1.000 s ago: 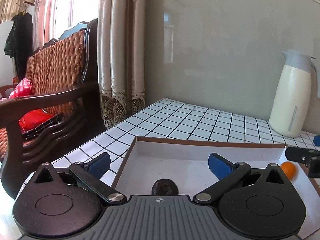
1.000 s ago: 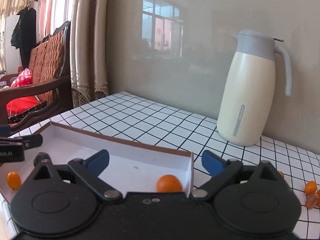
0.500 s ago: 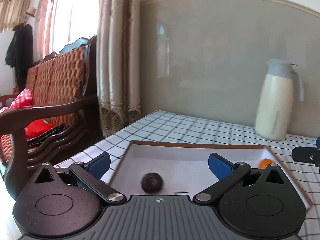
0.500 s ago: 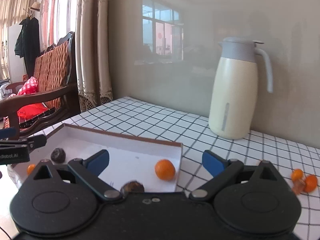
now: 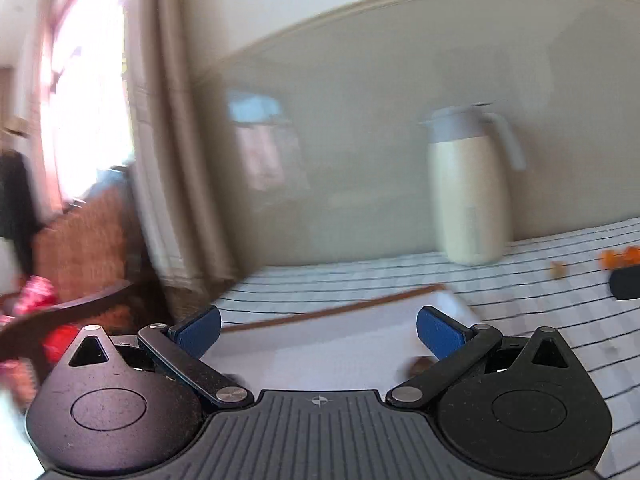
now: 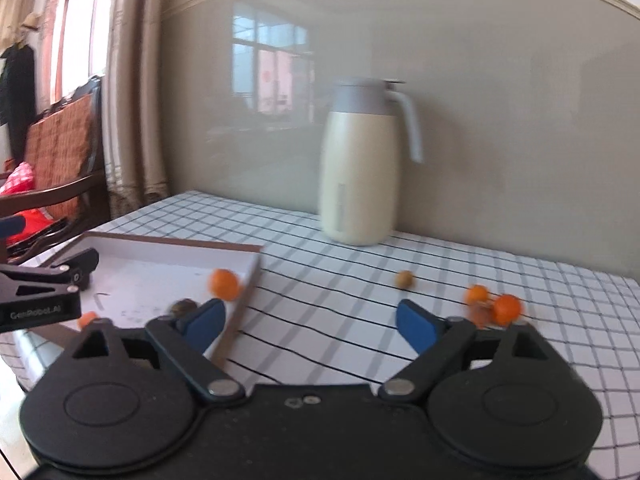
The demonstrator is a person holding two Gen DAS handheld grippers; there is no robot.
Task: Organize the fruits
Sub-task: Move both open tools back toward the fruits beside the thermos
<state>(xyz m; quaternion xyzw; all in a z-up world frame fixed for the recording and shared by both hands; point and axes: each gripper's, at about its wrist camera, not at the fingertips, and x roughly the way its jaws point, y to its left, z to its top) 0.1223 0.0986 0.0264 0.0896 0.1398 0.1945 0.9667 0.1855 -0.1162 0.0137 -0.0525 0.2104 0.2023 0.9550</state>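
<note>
A shallow white cardboard tray (image 6: pixel 152 268) with a brown rim lies on the checked table. It holds an orange fruit (image 6: pixel 224 284), a dark brown fruit (image 6: pixel 184 307) and a small orange one (image 6: pixel 86 319). More orange fruits (image 6: pixel 494 306) and a tan nut-like fruit (image 6: pixel 405 280) lie on the table to the right. My right gripper (image 6: pixel 310 326) is open and empty above the tray's right edge. My left gripper (image 5: pixel 318 330) is open and empty over the tray (image 5: pixel 340 340), with a dark fruit (image 5: pixel 418 366) near its right finger; this view is blurred.
A cream thermos jug (image 6: pixel 360 164) with a grey lid stands at the back by the wall. A wooden sofa (image 6: pixel 60 168) with red cushions and curtains are off the table's left side. The left gripper's body (image 6: pixel 44 292) shows at the right view's left edge.
Both grippers have pulled back and swung to the right. The jug has shifted left in both views, and the loose fruits on the table have come further into view. Both stay open.
</note>
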